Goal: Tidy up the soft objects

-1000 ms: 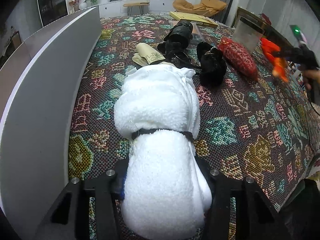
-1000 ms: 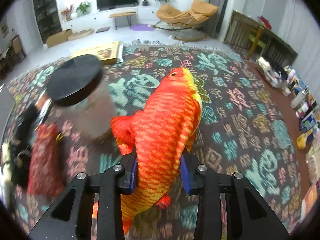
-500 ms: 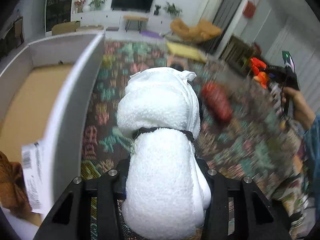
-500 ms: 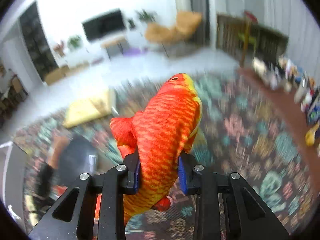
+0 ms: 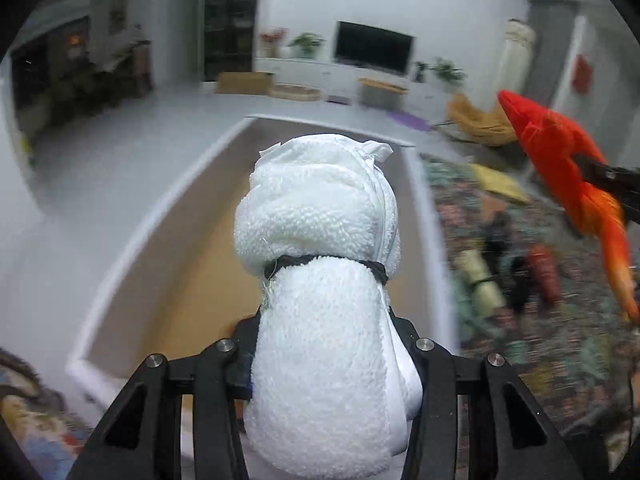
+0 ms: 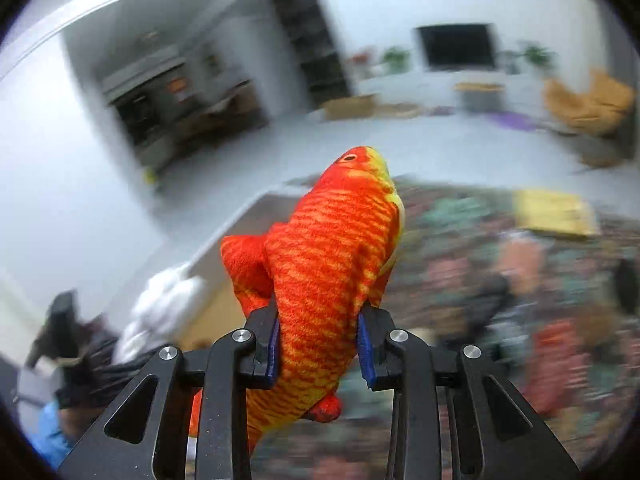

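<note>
My left gripper (image 5: 324, 344) is shut on a rolled white towel (image 5: 320, 280) tied with a black band, held in the air over a white box (image 5: 132, 248) with a brown floor. My right gripper (image 6: 322, 344) is shut on an orange plush fish (image 6: 332, 264), head pointing forward. The fish also shows in the left wrist view (image 5: 560, 168) at the right, above the patterned cloth. The towel appears blurred in the right wrist view (image 6: 160, 312), left of the fish, beside the box (image 6: 240, 224).
The patterned cloth (image 5: 540, 340) carries a red pouch (image 5: 544, 276), black soft items (image 5: 500, 240) and a cream roll (image 5: 480, 280). A yellow flat box (image 6: 552, 212) lies at its far side. Behind are a TV, a cabinet and an orange chair.
Both grippers have risen and swung left toward the white box with their loads. The towel now hangs over the box's inside. The fish has come closer to the left gripper.
</note>
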Motion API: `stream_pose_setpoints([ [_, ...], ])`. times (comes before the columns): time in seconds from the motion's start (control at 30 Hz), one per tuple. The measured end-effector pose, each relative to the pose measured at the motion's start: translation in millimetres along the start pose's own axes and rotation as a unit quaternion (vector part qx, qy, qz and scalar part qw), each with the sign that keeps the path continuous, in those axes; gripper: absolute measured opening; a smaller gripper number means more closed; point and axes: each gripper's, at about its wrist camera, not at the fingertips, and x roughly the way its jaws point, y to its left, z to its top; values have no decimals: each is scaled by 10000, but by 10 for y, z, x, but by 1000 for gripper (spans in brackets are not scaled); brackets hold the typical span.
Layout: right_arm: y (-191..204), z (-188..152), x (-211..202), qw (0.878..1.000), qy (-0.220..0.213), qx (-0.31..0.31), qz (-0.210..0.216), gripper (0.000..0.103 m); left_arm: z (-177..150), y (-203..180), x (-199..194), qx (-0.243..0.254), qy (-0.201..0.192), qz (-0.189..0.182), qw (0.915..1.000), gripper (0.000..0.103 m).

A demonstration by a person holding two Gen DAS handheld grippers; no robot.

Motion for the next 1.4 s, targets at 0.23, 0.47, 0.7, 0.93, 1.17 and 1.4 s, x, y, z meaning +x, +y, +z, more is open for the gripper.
stream_pose_setpoints([
  [0.23,245,-286,584,9966,240,507,606,82,-156,239,122,-146,-137,623,9979,89],
  [0.47,-793,-1035,55,9887,-226,582,-1359,83,-279,-361,38,125,-205,-378,9990,89],
  [0.7,-2134,-2153,-392,9106,186,1876,-3678,83,-725,-1776,339,1105,552,-1847,9750,99],
  [0.93,-2560,-2285,-441,8878,331,2178,-4041,85,-1051,-2549,1220,1453,747,-1511,9749,99],
  [1.17,-2587,-2227,-396,8818,204,2169,-4184,96,-1025,-2836,1610,1854,655,-1060,9747,99],
  [1.4,-2571,-2244,-406,8817,196,2164,-4188,96,-1036,-2853,1633,1936,681,-1006,9735,103],
])
